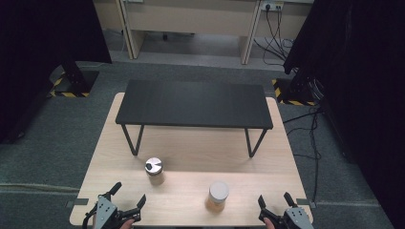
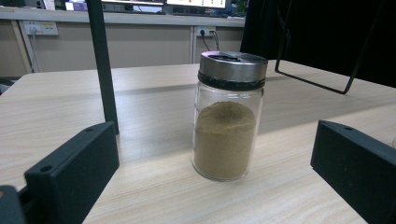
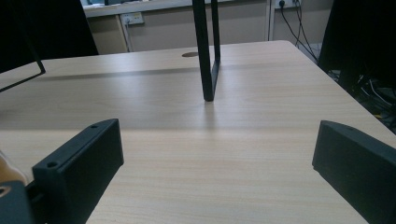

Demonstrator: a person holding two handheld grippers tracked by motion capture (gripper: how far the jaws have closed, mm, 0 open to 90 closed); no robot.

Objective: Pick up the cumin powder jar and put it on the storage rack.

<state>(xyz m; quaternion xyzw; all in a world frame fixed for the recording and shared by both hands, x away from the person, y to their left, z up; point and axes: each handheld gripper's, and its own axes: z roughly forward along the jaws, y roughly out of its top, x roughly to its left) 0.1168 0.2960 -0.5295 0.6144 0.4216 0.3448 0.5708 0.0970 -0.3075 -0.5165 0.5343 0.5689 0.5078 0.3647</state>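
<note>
Two glass spice jars of brown powder stand on the wooden table (image 1: 191, 157). One jar with a metal shaker lid (image 1: 154, 171) is left of centre. The other, with a plain grey lid (image 1: 218, 194), stands nearer the front, right of centre. My left gripper (image 1: 128, 196) is at the front left edge, open, and the shaker jar (image 2: 228, 114) stands upright a little ahead of its jaws. My right gripper (image 1: 275, 202) is open at the front right edge, with bare tabletop (image 3: 210, 154) between its jaws (image 3: 215, 168).
A low black shelf (image 1: 193, 102) on thin metal legs (image 1: 133, 138) spans the far half of the table. One of its legs (image 3: 208, 51) rises ahead of my right gripper, another (image 2: 103, 65) beside the shaker jar. Desks and cables lie beyond.
</note>
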